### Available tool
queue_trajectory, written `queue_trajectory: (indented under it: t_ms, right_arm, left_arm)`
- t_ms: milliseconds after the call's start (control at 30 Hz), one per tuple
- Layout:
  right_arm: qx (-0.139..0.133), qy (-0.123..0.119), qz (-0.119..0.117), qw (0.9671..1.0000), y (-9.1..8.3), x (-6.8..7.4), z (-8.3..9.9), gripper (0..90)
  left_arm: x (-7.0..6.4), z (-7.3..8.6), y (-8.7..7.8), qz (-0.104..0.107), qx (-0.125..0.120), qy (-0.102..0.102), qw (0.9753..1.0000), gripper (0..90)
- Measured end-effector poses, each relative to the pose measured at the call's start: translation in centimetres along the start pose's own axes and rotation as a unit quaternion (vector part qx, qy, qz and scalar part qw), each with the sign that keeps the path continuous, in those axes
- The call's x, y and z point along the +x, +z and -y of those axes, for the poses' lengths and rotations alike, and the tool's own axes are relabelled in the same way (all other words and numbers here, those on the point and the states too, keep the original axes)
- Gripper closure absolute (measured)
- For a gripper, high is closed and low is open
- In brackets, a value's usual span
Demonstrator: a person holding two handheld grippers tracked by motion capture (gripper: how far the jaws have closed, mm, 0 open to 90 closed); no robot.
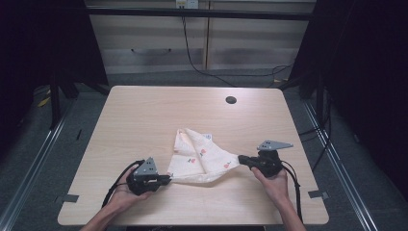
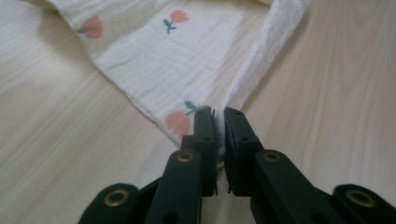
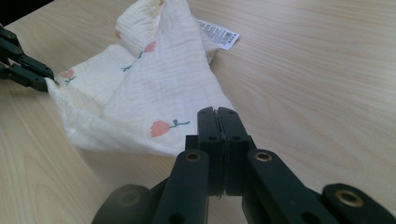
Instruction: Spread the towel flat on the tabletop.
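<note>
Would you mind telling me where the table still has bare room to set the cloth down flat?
The far half of the table, between the floral cloth and the round cable hole, is bare. The near strip is crowded: the left gripper and right gripper each pinch a corner there.

I see the cloth (image 3: 159, 88) is soft cream muslin with a crinkled, matt weave and a glossy paper label (image 3: 217, 33). The surface (image 1: 144, 115) looks smooth, pale wood laminate. My claws have matt black plastic jaws with brass-coloured rivets.
</note>
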State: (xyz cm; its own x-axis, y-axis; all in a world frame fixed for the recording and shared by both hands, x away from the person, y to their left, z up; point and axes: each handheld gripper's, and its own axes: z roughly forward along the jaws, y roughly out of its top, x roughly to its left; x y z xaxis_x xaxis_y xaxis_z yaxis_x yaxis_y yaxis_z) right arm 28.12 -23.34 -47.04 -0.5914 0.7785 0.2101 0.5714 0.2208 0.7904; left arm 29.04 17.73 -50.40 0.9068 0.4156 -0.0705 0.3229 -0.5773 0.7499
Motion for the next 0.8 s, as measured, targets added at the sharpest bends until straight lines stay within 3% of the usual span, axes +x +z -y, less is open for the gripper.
queue_trajectory:
  t_ms: [100,433,667,767,800]
  right_arm:
    - [-0.007,-0.001,-0.003,1.0,-0.1,0.2,-0.3,89.1]
    - [-0.05,-0.015,-0.007,0.9986,-1.2,0.9,-2.2,89.1]
    - [-0.068,-0.021,-0.011,0.9974,-1.7,0.9,-3.6,89.1]
    - [-0.078,-0.023,-0.01,0.9966,-2.0,1.1,-4.5,89.1]
    - [-0.081,-0.025,-0.009,0.9963,-2.1,1.1,-4.8,89.1]
  left_arm:
    - [0.4,0.0,-0.1,0.004,-0.001,-0.012,0.9999,86.2]
    - [1.2,-1.5,-2.8,0.005,-0.06,-0.041,0.9973,86.6]
    - [1.9,-3.0,-4.4,0.009,-0.096,-0.052,0.994,86.6]
    - [2.4,-3.9,-5.4,0.001,-0.115,-0.054,0.9919,86.6]
    - [2.6,-4.3,-5.8,-0.004,-0.127,-0.061,0.99,86.6]
